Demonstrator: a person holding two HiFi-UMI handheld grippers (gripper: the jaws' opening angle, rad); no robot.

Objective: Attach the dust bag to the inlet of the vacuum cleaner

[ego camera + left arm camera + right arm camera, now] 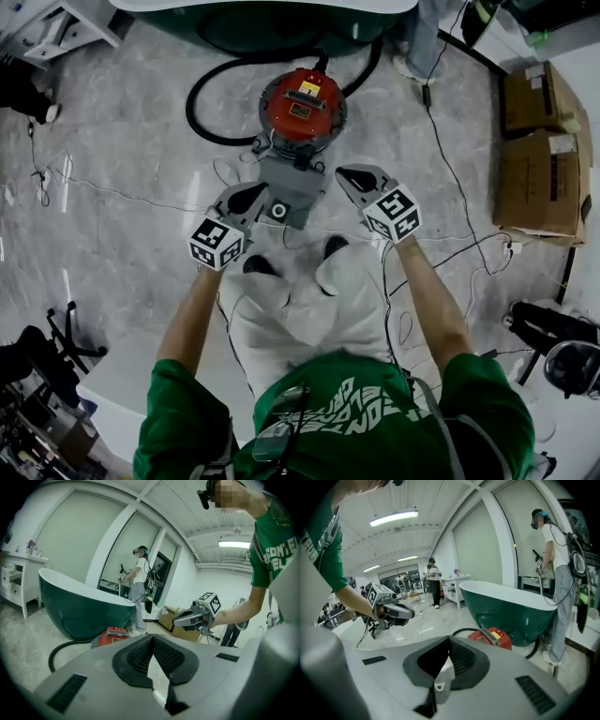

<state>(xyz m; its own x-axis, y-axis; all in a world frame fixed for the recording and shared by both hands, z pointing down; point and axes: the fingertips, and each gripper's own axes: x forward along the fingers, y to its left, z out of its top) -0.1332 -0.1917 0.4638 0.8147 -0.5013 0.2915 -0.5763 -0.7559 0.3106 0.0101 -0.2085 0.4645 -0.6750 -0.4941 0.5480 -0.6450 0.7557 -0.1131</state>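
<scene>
left gripper (253, 192) fingers closed, empty | right gripper (350, 175) fingers closed, empty | arms (433, 298) stretched forward

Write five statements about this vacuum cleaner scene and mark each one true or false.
1. The red vacuum cleaner stands on the floor near the green bathtub. True.
2. The right gripper holds the grey dust bag. False: the bag lies on the floor by the vacuum cleaner, and that gripper is shut on nothing.
3. A black hose loops beside the vacuum cleaner. True.
4. The cardboard boxes stand on the person's left. False: they are on the right.
5. The left gripper gapes wide. False: its jaw tips meet.
</scene>
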